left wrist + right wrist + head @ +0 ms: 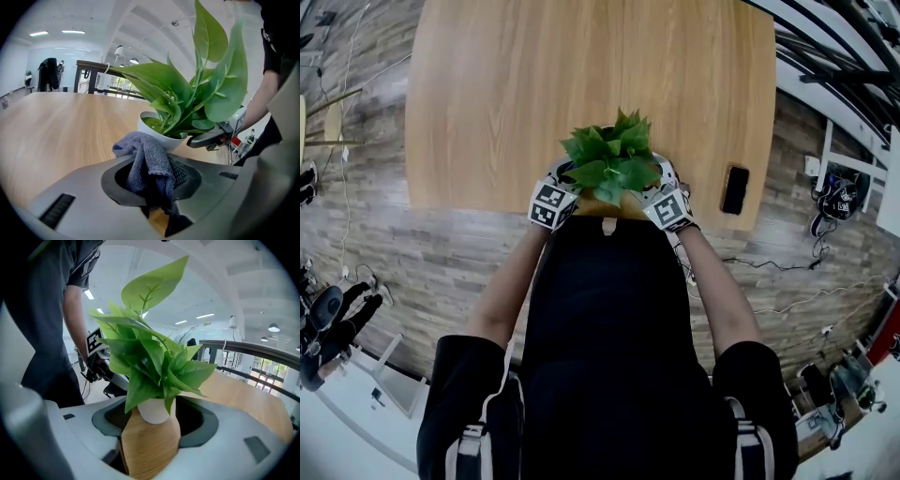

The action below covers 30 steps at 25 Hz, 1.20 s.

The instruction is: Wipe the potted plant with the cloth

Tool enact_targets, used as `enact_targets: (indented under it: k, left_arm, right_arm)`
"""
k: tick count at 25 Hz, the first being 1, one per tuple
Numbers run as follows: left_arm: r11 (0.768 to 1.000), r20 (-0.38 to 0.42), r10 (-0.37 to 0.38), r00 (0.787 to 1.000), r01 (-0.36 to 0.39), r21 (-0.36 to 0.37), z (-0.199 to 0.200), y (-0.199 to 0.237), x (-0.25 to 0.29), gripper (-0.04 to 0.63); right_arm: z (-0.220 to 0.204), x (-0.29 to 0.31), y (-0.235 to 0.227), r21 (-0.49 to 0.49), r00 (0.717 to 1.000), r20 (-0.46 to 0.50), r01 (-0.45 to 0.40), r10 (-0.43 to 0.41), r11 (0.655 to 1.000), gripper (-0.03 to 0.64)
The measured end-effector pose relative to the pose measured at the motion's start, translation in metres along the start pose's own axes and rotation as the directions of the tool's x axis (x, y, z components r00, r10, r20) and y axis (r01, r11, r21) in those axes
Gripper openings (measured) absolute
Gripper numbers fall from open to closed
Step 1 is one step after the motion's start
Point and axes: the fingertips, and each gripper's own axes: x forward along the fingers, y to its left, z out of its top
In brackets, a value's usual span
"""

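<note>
A leafy green plant [614, 159] in a white pot [154, 130] stands at the near edge of the wooden table [516, 94]. My left gripper [570, 178] is at the plant's left side, shut on a grey-blue knitted cloth [147, 161] that bunches up out of its jaws just short of the pot. My right gripper [660, 180] is at the plant's right side, open. In the right gripper view the pot [153, 412] sits just ahead of the wide gap between the jaws [152, 439], untouched. Leaves [150, 357] hide both grippers' tips from above.
A black phone [735, 189] lies on the table's near right corner. The table's near edge runs right under the pot. Cables and equipment lie on the wood-pattern floor [394, 244] around the table.
</note>
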Motion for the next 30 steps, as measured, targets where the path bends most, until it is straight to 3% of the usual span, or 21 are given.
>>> enact_targets:
  k: [9,12,21,26,30]
  left_arm:
    - [0.998,-0.010,-0.061,0.998,0.061,0.010,-0.006,-0.032,0.001,0.115]
    - [0.998,-0.010,-0.069,0.998,0.069,-0.007,-0.007,-0.038,0.001,0.115]
    - [0.999,0.021,0.001,1.000,0.000,-0.038,0.000,-0.002,-0.008,0.115]
    - [1.000,0.013,0.005,1.000,-0.005,-0.015,0.004,0.009,-0.006,0.115]
    - [1.000,0.016,0.006,1.000,-0.006,0.018,0.014,0.015,-0.001,0.115]
  right_arm:
    - [0.005,0.004,-0.002,0.105,0.998,0.002,0.055,-0.055,0.993,0.272]
    - [-0.004,0.005,-0.002,0.073,0.999,-0.005,0.054,-0.054,0.996,0.272]
    - [-0.001,0.000,0.027,0.054,0.999,-0.009,-0.033,0.033,0.998,0.272]
    - [-0.007,-0.001,0.006,0.087,1.000,-0.005,0.026,-0.026,0.996,0.272]
    - [0.004,0.014,-0.002,0.071,1.000,0.009,0.006,-0.007,0.997,0.272]
